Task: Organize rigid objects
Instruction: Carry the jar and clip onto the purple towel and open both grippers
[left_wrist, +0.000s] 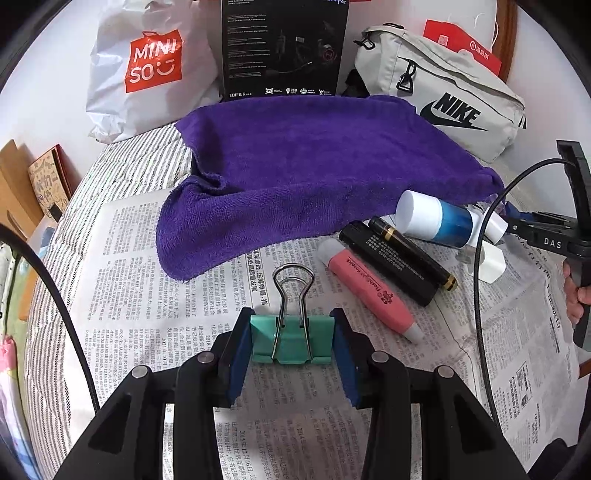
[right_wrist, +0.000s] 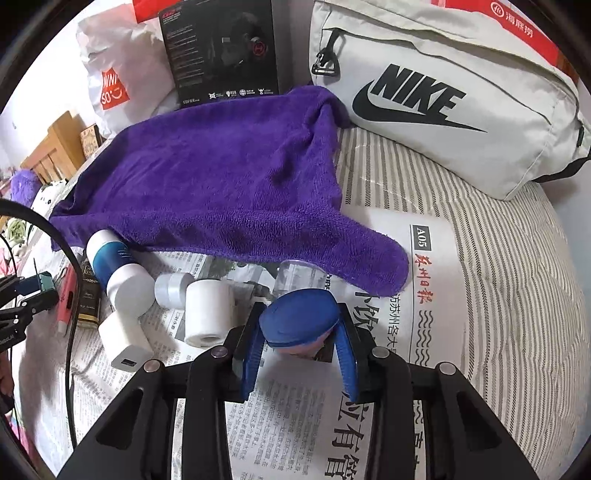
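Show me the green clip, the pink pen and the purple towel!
green binder clip (left_wrist: 291, 341), left wrist view, its green body.
pink highlighter (left_wrist: 371, 295), left wrist view, mid barrel.
purple towel (right_wrist: 221, 177), right wrist view, its middle.

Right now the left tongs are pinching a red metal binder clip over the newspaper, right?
Not quite. The left tongs are pinching a green metal binder clip, not a red one, over the printed newspaper. The left wrist view shows it.

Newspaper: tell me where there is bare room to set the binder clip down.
Bare newspaper lies left of the binder clip, below the purple towel, and right of the blue disc, toward the striped cover. It is crowded around the pink marker and blue bottle.
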